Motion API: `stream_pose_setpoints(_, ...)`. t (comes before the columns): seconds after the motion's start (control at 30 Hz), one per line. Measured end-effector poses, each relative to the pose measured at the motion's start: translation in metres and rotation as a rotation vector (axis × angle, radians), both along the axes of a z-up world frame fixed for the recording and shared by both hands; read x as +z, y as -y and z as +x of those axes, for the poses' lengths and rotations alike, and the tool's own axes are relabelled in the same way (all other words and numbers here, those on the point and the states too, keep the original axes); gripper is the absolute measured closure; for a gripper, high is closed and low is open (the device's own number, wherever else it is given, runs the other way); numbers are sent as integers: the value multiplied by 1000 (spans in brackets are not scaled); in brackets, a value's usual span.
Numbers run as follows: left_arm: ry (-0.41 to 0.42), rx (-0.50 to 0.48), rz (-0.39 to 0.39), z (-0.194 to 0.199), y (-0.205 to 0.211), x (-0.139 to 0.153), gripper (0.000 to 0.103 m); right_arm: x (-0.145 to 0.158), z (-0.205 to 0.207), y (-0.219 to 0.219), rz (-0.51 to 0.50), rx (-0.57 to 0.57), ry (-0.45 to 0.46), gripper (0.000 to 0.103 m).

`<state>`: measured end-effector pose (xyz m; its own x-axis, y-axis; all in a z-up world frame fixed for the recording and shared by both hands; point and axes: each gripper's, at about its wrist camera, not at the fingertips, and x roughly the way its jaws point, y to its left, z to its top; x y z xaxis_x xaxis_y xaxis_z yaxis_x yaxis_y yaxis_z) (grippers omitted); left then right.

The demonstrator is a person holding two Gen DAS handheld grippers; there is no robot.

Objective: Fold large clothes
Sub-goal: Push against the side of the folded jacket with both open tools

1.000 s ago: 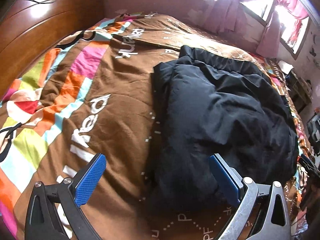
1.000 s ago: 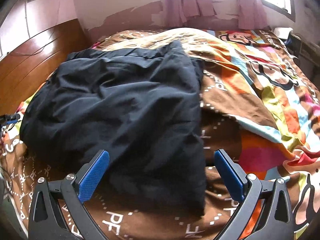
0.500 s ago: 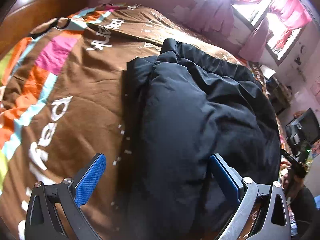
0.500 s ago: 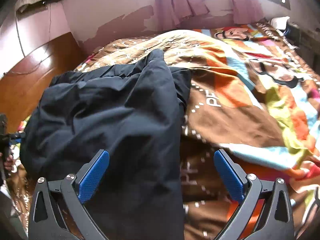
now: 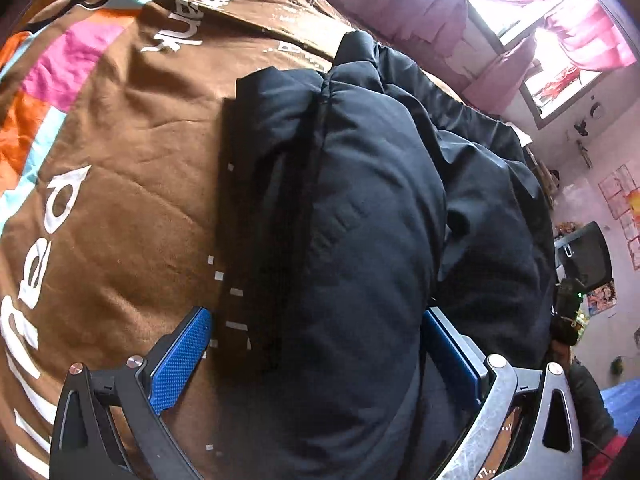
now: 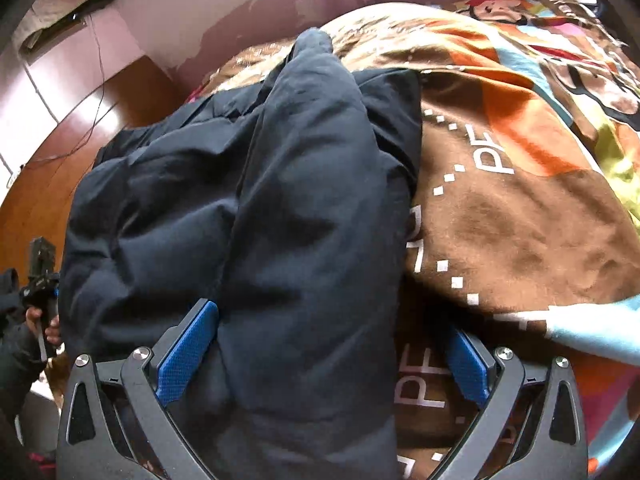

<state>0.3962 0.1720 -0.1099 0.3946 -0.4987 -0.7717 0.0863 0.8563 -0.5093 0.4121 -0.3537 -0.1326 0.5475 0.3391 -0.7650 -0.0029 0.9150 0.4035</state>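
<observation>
A bulky black padded jacket [image 5: 360,220] lies folded in thick layers on a bed, spread ahead of both tongs. Beneath it is a brown quilted bedspread with white lettering and bright colour blocks [image 5: 120,208], reaching left of the left tongs and right of the right tongs. The left tongs [image 5: 316,354] stand wide open, blue pads straddling a jacket fold. The right tongs [image 6: 324,354] are likewise open around the jacket's near edge.

Jacket [image 5: 360,220] lies on the bedspread [image 5: 120,200]; window [image 5: 560,40] behind it.
</observation>
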Motion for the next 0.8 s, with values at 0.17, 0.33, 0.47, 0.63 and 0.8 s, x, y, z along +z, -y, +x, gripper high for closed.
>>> stream_pose_setpoints(0.17, 12, -21, 1, 5, 3, -3, 0, -7, 3, 7, 43, -14, 15, 1)
stream_pose_setpoints(0.33, 11, -43, -12, 11, 2, -7, 0, -10, -1, 8, 45, -20, 47, 1)
stream_pose_setpoints(0.47, 6, -49, -16, 14, 2, -10, 0, -12, -17, 9, 39, -30, 82, 1)
stream_pose_setpoints(0.63, -5, -53, -27, 15, 0, -13, 0, -14, -22, 10, 37, -37, 103, 1)
stream_pose_setpoints(0.8, -18, -55, -40, 17, -6, -20, 0, -14, -23, 11, 37, -37, 92, 1)
